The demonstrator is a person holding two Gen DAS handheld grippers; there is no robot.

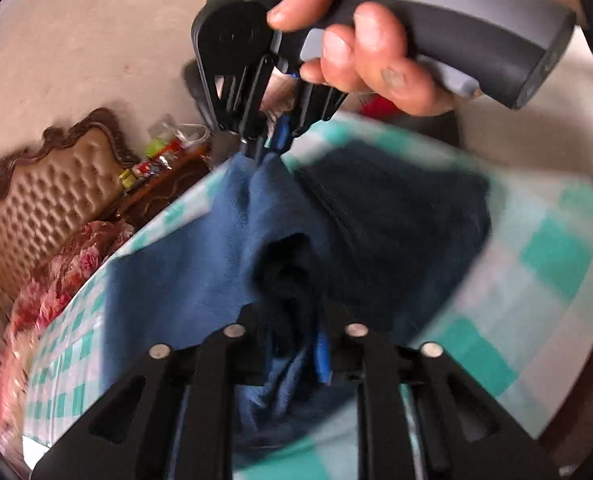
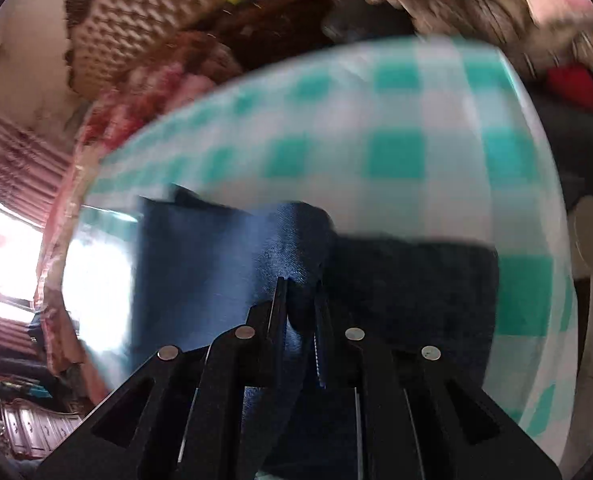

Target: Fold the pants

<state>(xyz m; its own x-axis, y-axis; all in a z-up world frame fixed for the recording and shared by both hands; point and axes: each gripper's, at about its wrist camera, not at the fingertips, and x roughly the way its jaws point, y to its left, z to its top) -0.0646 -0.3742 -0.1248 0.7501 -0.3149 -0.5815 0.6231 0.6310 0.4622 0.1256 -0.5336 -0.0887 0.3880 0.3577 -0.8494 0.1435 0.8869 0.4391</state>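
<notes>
The pants [image 1: 200, 256] are blue and lie partly on the checked counter [image 1: 556, 256], partly lifted between the 2 grippers. Both views are motion-blurred, so fine edges cannot be read.

Left gripper [image 1: 296, 344]: the fingers are clenched on a bunched fold of the blue fabric, which fills the narrow gap between them. Right gripper [image 2: 300, 304]: the fingers are likewise clenched on a fold of the same cloth. In the left wrist view the right gripper [image 1: 270, 148] appears directly ahead, gripped by a hand [image 1: 360, 48], with the fabric hanging from its tips.

Governing relation: the cloth spans from one pair of fingers to the other, so the held edge runs along the line joining the 2 grippers. The rest of the garment trails down from that edge onto the counter; a darker portion [image 1: 396, 208] lies flat to the right in the left wrist view. The resting fabric is below and beyond both pairs of fingers, and neither hand is clearly nearer to it.

Judgement: the step in hand is carrying the held edge across the resting part. The coming move depends on keeping both grippers level and equally spaced, so the edge lands parallel to the fabric beneath. Uneven travel would skew the fold.
</notes>
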